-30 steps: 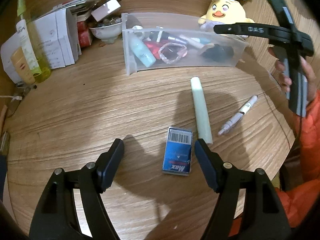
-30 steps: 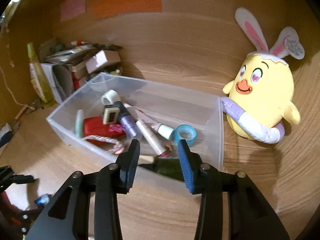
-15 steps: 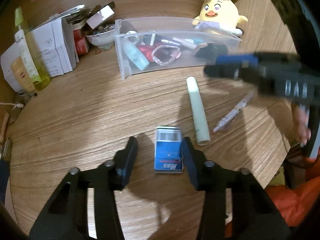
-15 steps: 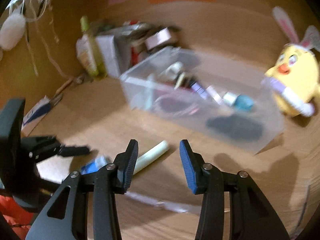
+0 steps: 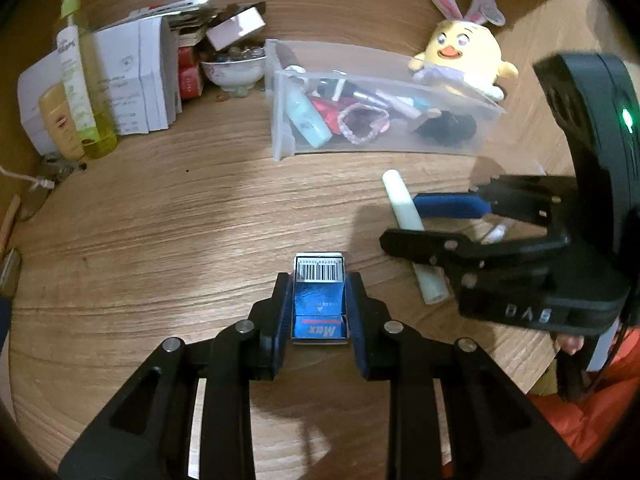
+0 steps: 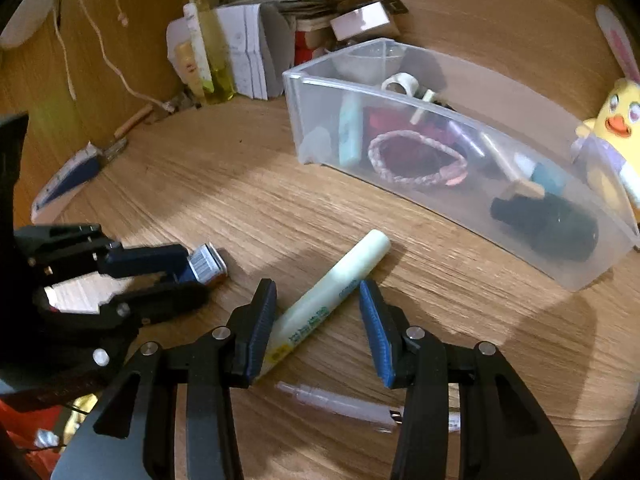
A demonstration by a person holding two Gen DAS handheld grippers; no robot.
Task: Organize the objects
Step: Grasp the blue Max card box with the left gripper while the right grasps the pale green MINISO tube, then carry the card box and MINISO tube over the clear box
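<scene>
A small blue box with a barcode lies on the wooden table. My left gripper has its jaws closing on the box, and both pads touch its long sides. In the right wrist view the box pokes out of the left gripper. A pale green tube lies slanted between the fingers of my right gripper, which stands open low over it. From the left wrist the right gripper straddles the tube.
A clear pen lies just behind the tube. A clear plastic bin holding several small items stands farther back. A yellow plush chick sits behind it. A yellow bottle, papers and a bowl crowd the back left.
My left jaws have come in from wide apart onto the blue box. The right gripper has swung from above the bin down to the pale green tube.
</scene>
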